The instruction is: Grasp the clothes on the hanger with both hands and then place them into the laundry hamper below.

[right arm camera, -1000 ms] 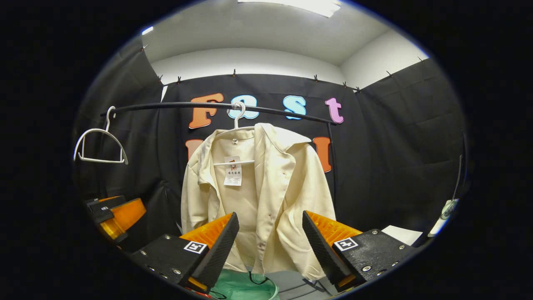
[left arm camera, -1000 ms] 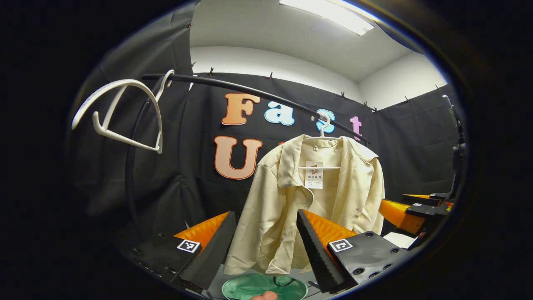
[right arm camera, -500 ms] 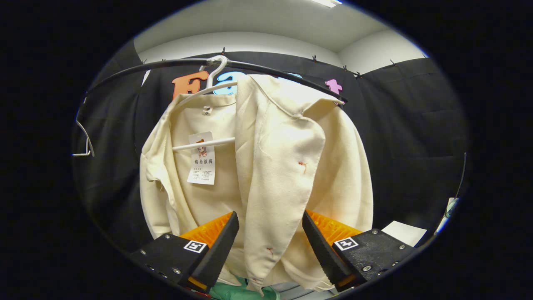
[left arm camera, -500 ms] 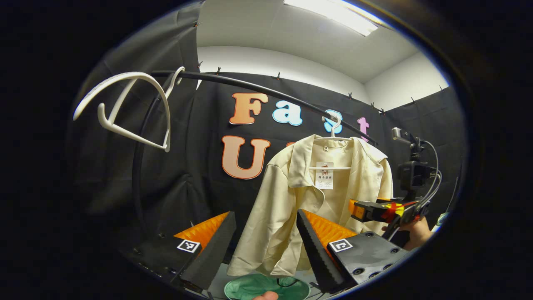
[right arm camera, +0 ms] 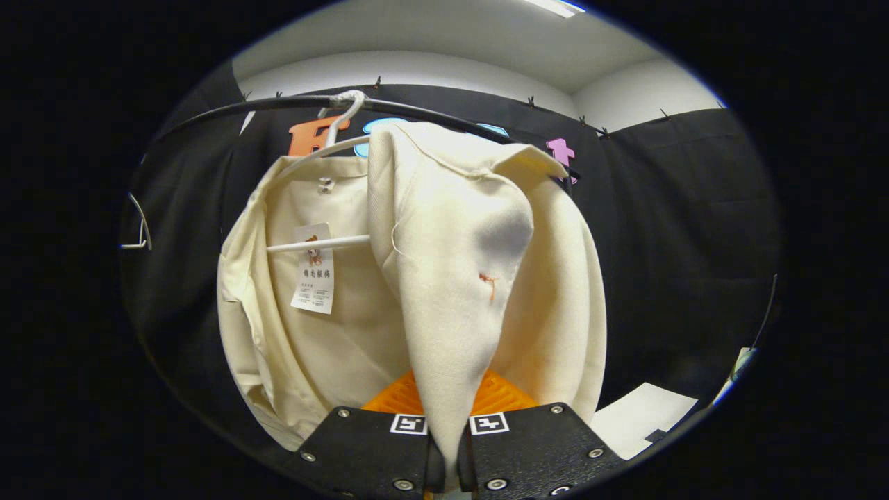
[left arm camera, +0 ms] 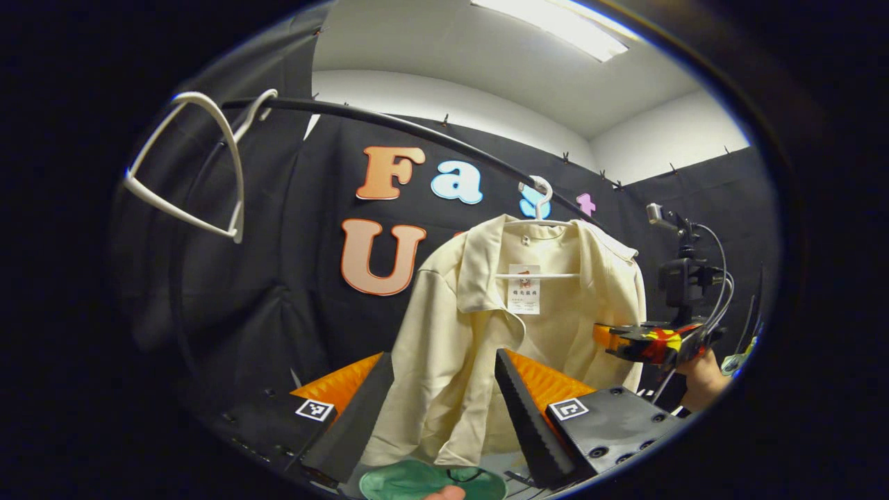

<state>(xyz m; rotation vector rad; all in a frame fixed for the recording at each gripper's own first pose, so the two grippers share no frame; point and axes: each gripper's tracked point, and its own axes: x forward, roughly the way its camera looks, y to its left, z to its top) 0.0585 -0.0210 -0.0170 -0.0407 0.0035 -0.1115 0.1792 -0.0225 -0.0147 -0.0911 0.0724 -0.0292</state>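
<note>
A cream shirt [left arm camera: 451, 333] hangs on a white hanger [left arm camera: 536, 208] from the black rail [left arm camera: 417, 135]. My left gripper [left arm camera: 441, 410] is open, its fingers either side of the shirt's lower left panel but short of it. Below it lies the green laundry hamper [left arm camera: 417, 482]. In the right gripper view my right gripper [right arm camera: 444, 451] is shut on the shirt's right front panel [right arm camera: 451, 278], which is pulled into a cone toward the camera. In the left gripper view the right gripper [left arm camera: 604, 337], held by a hand [left arm camera: 701, 378], meets the shirt's right edge.
An empty white hanger [left arm camera: 194, 167] hangs at the rail's left end, also visible as the empty hanger [right arm camera: 135, 222] in the right gripper view. A white sheet [right arm camera: 646, 417] lies low on the right. A camera on a stand with cables [left arm camera: 684, 278] rises behind the right gripper.
My right gripper moved in close to the shirt and shut on its front panel, drawing the cloth toward it. The left gripper stayed open and shifted only slightly.
</note>
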